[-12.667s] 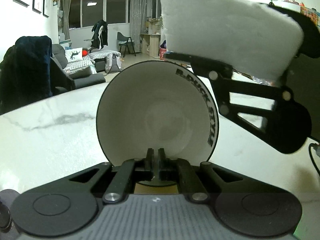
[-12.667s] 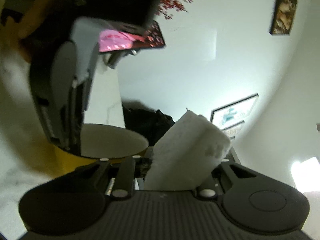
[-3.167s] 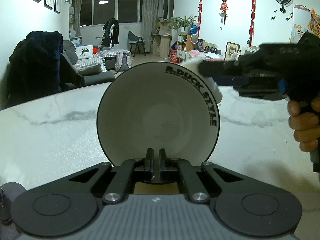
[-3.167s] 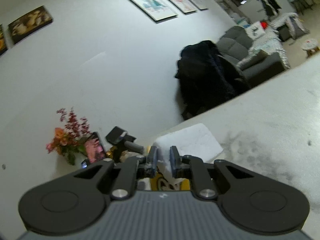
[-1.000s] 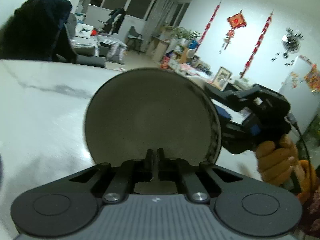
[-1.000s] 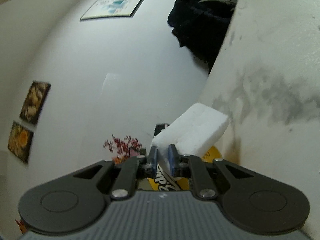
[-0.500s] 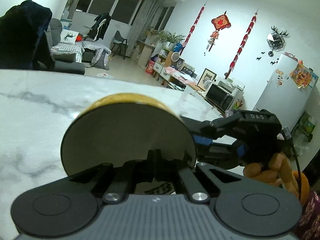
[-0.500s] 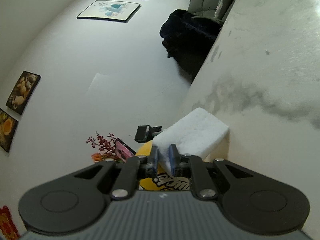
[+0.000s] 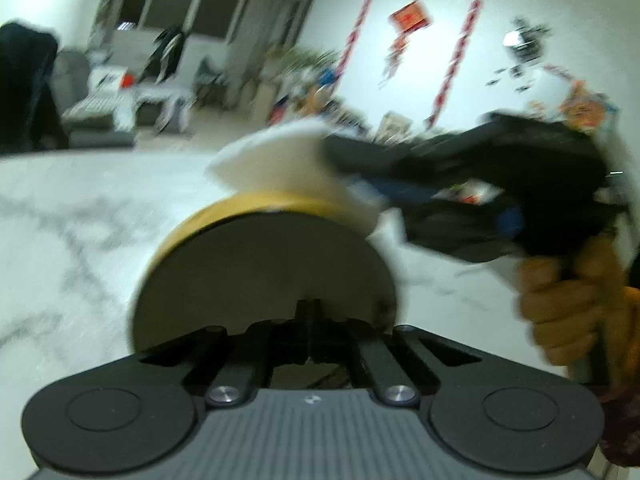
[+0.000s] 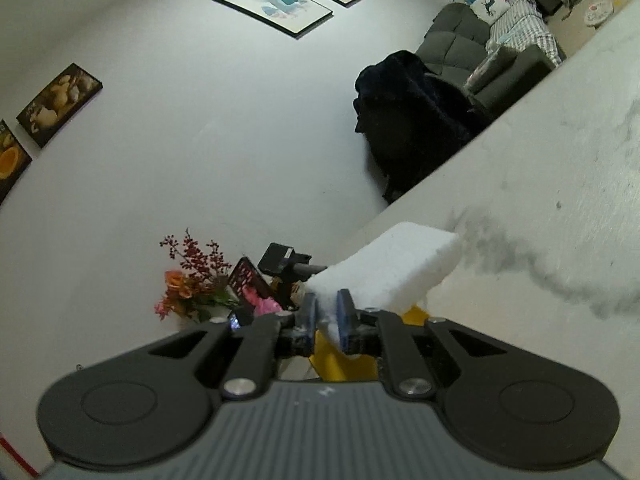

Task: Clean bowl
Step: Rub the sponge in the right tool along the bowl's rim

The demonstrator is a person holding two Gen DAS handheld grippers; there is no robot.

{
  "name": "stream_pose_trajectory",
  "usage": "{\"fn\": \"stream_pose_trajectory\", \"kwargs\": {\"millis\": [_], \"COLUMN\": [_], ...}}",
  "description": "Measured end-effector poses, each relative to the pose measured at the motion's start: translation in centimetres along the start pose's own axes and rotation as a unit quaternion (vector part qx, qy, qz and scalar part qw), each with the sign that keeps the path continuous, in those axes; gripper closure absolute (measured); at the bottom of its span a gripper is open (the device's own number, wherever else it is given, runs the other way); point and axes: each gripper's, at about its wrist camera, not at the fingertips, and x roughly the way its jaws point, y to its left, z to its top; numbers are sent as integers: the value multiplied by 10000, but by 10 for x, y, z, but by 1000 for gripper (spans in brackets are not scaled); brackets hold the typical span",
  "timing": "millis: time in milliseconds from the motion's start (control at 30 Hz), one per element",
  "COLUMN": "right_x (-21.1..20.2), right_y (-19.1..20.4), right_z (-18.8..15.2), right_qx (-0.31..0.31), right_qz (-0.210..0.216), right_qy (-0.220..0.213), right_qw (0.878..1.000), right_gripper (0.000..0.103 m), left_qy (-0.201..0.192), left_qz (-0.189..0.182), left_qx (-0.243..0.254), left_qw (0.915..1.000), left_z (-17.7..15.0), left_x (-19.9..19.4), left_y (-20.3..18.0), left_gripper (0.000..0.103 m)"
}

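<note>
place: home living room | evidence: sofa (image 10: 460,46), framed pictures (image 10: 270,6), marble table (image 9: 60,216)

The bowl (image 9: 264,276) looks like glazed ceramic, smooth, yellow outside and pale inside. The sponge (image 10: 388,276) is white foam with a rough, porous face. The counter (image 10: 560,184) is polished stone, white with grey veins. Both tongs (image 10: 326,316) are matt black plastic with bright metal screws and ribbed grey housings.

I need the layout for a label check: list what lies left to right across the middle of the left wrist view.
Grey-veined white marble table → yellow bowl with shaded inside → white sponge block → black right gripper → hand on its handle.
</note>
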Motion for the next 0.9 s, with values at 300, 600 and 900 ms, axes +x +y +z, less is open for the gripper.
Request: {"fn": "stream_pose_trajectory", "kwargs": {"millis": [300, 600, 900], "right_x": [14, 43, 31], "right_y": [-13, -5, -10], "right_z": [10, 13, 23], "right_qx": [167, 67, -301], "right_qz": [95, 215, -34], "right_qy": [-32, 23, -232], "right_qw": [9998, 9997, 9993], "right_gripper": [91, 91, 90], "left_qy": [41, 104, 73], "left_qz": [338, 1151, 1613], "left_qx": [-64, 1004, 1293], "left_qw": [9994, 9882, 9784], "left_z": [-6, 2, 3], "left_x": [-6, -6, 11], "left_y": [25, 15, 12], "left_gripper": [103, 103, 103]}}
